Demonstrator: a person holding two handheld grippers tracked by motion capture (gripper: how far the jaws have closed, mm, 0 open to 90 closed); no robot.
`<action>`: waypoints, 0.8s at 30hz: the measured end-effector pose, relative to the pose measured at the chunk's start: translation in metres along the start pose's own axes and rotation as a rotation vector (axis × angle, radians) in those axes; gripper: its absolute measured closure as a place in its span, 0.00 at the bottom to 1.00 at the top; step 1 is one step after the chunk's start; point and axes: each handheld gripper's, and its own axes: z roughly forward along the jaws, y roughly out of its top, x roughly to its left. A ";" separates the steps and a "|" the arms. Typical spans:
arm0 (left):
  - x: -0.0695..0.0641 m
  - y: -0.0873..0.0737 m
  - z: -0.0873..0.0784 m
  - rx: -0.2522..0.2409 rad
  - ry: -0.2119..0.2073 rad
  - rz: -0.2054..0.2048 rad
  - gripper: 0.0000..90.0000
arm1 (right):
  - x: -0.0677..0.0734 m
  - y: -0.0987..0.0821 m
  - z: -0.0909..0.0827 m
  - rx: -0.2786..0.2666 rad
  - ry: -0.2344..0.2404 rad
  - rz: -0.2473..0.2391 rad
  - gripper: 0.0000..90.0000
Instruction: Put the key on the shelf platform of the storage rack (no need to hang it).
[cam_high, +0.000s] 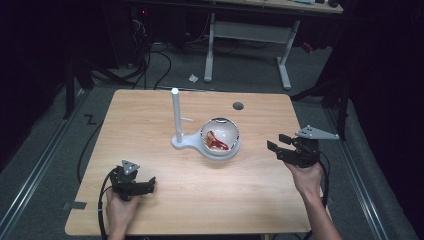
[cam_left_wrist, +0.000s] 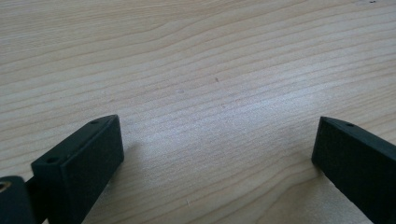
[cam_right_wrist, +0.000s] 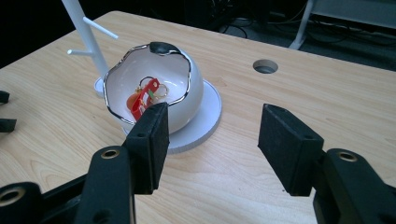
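Observation:
A white bowl with a wavy silver rim rests on the round white base of a stand near the table's middle. A tall white post with short pegs rises from that base. Inside the bowl lie red and orange trinkets with metal rings. My right gripper hovers right of the bowl, jaws apart and pointing at it, nothing between them. My left gripper rests low at the table's front left, jaws wide over bare wood.
A round cable hole sits in the wooden tabletop behind the bowl. Beyond the far edge stand a white desk frame and floor cables. Dark floor surrounds the table.

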 end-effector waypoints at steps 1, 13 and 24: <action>0.000 0.000 0.000 0.000 0.000 0.000 0.03 | 0.000 -0.001 -0.001 0.000 -0.001 0.003 0.49; 0.000 0.000 0.000 0.000 0.000 0.000 0.03 | 0.004 -0.016 -0.005 0.002 -0.005 0.001 0.49; 0.000 0.000 0.000 0.000 0.000 0.000 0.03 | 0.002 -0.031 -0.007 0.006 0.015 0.030 0.49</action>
